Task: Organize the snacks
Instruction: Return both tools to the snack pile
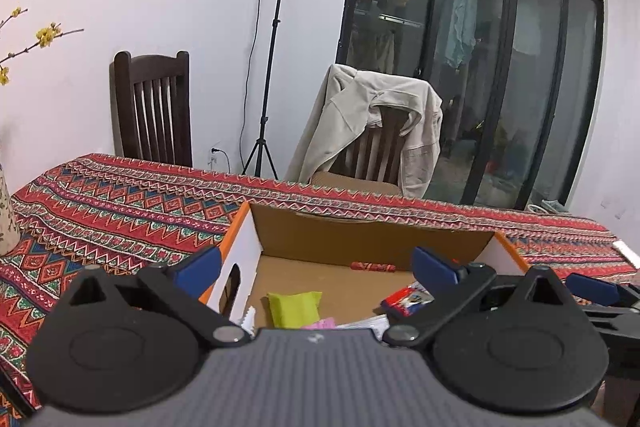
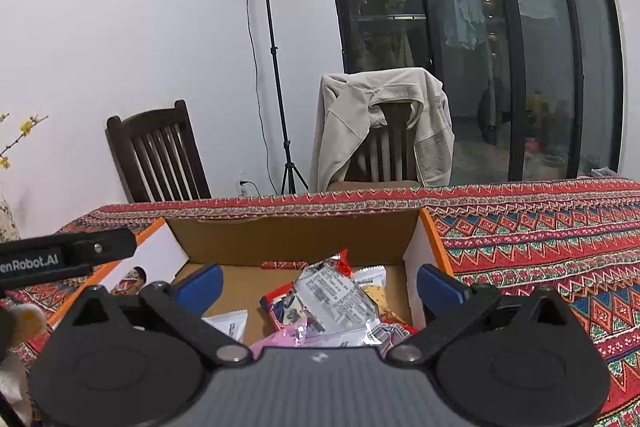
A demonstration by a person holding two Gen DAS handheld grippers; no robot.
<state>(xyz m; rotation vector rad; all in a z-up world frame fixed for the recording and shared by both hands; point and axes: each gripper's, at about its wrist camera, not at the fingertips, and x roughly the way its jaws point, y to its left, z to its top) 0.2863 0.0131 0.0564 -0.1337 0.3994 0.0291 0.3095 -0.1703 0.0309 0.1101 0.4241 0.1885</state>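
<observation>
The snacks sit in the cardboard box (image 2: 296, 235) directly ahead of and below both my grippers: a silver-backed packet (image 2: 336, 301) on top of the pile, a red packet (image 2: 280, 303) beneath it, a pink one (image 2: 286, 337) nearest me. My right gripper (image 2: 318, 281) has its jaws spread wide with nothing between them, hovering over that pile. My left gripper (image 1: 316, 263) is likewise fully apart and empty, straddling the box's left wall (image 1: 236, 255).

My worry is that left wall: one blue finger (image 1: 200, 265) sits outside it, so a descent could catch the rim and shove the box across the patterned tablecloth (image 2: 540, 227). On the right, the slick, overlapping wrappers could slip, or two come up together.

Only the left view shows a green packet (image 1: 294, 307) and the box's handle cutout (image 1: 232, 283). Only the right view shows the heaped packets clearly, plus the other gripper's black body (image 2: 68, 253) just to its left.
</observation>
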